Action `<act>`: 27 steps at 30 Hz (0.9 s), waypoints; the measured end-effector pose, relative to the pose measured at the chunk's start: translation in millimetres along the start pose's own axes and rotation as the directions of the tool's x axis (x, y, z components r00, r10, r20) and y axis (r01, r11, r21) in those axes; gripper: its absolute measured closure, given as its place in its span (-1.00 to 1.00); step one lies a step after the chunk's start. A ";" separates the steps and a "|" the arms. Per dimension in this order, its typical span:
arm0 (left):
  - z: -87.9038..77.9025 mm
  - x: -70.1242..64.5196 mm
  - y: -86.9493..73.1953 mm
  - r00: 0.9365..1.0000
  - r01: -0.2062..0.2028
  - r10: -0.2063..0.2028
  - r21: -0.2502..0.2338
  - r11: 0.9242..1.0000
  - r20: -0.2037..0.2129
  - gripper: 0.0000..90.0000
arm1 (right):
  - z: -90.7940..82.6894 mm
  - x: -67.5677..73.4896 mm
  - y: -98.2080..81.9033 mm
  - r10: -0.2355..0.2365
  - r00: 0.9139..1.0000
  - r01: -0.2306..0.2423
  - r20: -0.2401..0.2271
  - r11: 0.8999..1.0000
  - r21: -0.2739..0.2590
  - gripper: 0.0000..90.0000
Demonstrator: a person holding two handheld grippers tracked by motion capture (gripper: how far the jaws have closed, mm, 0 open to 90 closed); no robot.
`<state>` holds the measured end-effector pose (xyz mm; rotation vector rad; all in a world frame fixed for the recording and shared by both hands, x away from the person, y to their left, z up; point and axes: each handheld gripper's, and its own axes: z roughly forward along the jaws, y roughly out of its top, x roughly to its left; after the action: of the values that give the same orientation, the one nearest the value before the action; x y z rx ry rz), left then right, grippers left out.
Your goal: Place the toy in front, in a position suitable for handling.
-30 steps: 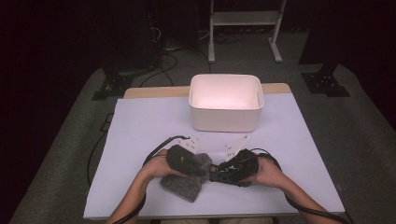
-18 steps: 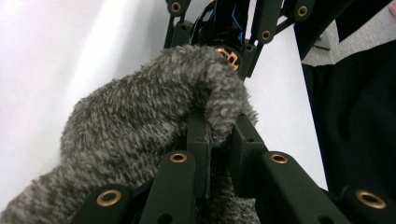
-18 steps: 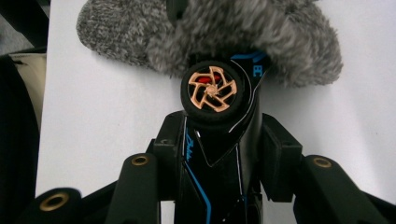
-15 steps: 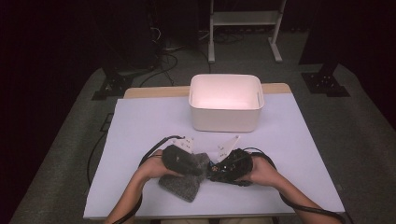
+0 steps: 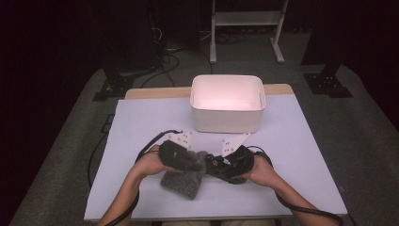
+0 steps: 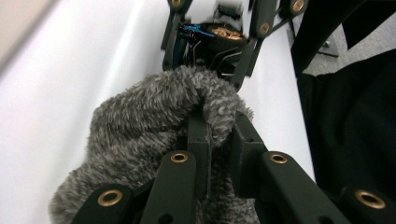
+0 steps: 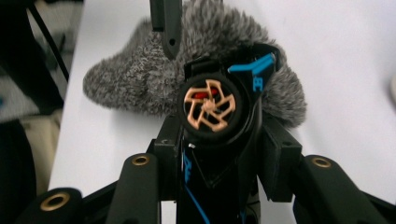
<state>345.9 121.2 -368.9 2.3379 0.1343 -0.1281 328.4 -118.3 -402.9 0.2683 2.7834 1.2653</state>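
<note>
A grey fuzzy pouch (image 5: 184, 182) lies on the white table cover near the front edge. My left gripper (image 6: 217, 127) is shut on a raised fold of the pouch (image 6: 149, 112). My right gripper (image 7: 212, 137) is shut on a black device with blue trim and a copper wheel (image 7: 212, 106), which it holds right against the pouch (image 7: 140, 77). In the high view the left gripper (image 5: 188, 160) and right gripper (image 5: 221, 165) face each other, tips almost meeting over the pouch. The device (image 6: 219, 37) also appears just beyond the fuzzy fold.
An empty white bin (image 5: 228, 117) stands at the back middle of the table. Cables trail from both grippers over the table (image 5: 301, 141) and off its front. A dark floor with stands and cords surrounds the table.
My right gripper has edged left with the black device, closer to the pouch. The left gripper has kept its hold and shifted only slightly.
</note>
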 end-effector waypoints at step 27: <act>-12.7 -4.1 24.6 0.998 -0.054 0.056 0.038 0.998 -0.035 0.79 | -36.8 -2.0 -8.0 0.055 0.998 -0.053 0.009 0.990 -0.132 0.25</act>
<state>345.8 113.0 -342.1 2.3790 0.0860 -0.0611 324.3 -151.1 -384.8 0.3437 2.6849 1.4464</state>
